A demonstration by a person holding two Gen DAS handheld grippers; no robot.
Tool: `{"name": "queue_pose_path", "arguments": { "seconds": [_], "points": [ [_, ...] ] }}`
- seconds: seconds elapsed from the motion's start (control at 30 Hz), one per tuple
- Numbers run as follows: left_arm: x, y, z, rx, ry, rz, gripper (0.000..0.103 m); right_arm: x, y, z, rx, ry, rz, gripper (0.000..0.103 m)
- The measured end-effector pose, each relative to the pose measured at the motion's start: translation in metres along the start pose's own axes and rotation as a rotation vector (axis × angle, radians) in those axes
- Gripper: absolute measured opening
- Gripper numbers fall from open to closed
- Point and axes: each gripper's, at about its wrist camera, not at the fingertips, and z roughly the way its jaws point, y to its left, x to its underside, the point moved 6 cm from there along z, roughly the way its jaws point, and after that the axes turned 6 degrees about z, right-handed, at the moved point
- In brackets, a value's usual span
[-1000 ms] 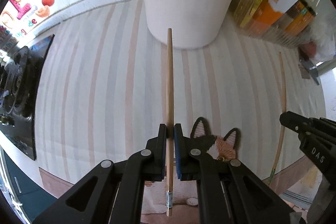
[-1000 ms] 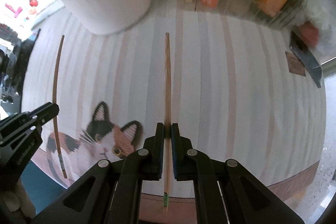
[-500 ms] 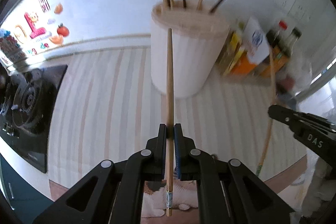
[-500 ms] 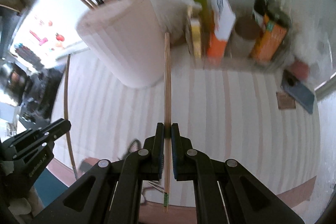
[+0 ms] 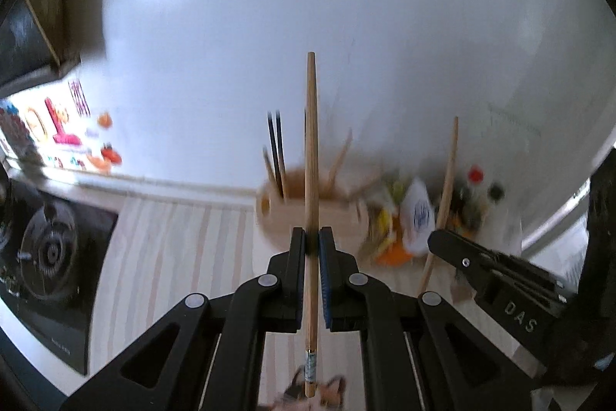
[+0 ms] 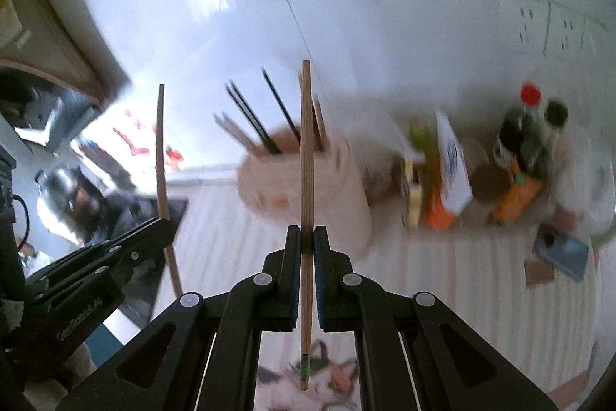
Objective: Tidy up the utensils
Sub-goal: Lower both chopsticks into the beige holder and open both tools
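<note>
**Both chopsticks up in the air, holder is next**

So each gripper has one wooden chopstick pinched tight between its pads. The left gripper (image 5: pixel 312 237) is clenched on the left chopstick (image 5: pixel 311 156), and the right gripper (image 6: pixel 303 235) is clamped on the right chopstick (image 6: pixel 306 180). Both sticks point away from the cameras toward the far wall, lifted off the striped mat (image 5: pixel 173 257).

Looks like the carry step: the utensil holder (image 6: pixel 308 195) sits on the far side of the mat, already bristling with other chopsticks. Next move needs the tips tilted down and lined up over the open rim, then released.

Readable writing: "DAS" on the right gripper's body as seen from the left camera. The bottles and packets (image 6: pixel 500 172) to the right are too blurred to read.
</note>
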Motion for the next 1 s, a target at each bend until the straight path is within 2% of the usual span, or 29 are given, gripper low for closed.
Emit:
{"name": "queue_pose_path", "arguments": {
  "seconds": [0.2, 0.5, 0.77, 1.0],
  "points": [
    [-0.046, 0.013, 0.016, 0.010, -0.051, -0.075, 0.005, -0.064, 0.015, -0.007, -0.034, -0.131, 0.044, 0.007],
    [-0.089, 0.029, 0.060, 0.001, -0.087, -0.134, 0.004, -0.135, 0.020, 0.016, 0.015, -0.278, 0.068, 0.007],
    [-0.101, 0.036, 0.094, -0.010, -0.143, -0.155, 0.004, -0.160, 0.019, 0.047, 0.016, -0.369, 0.105, 0.007],
    [-0.094, 0.041, 0.117, -0.044, -0.171, -0.152, 0.004, -0.159, 0.021, 0.070, 0.055, -0.430, 0.085, 0.007]
  ]
}}
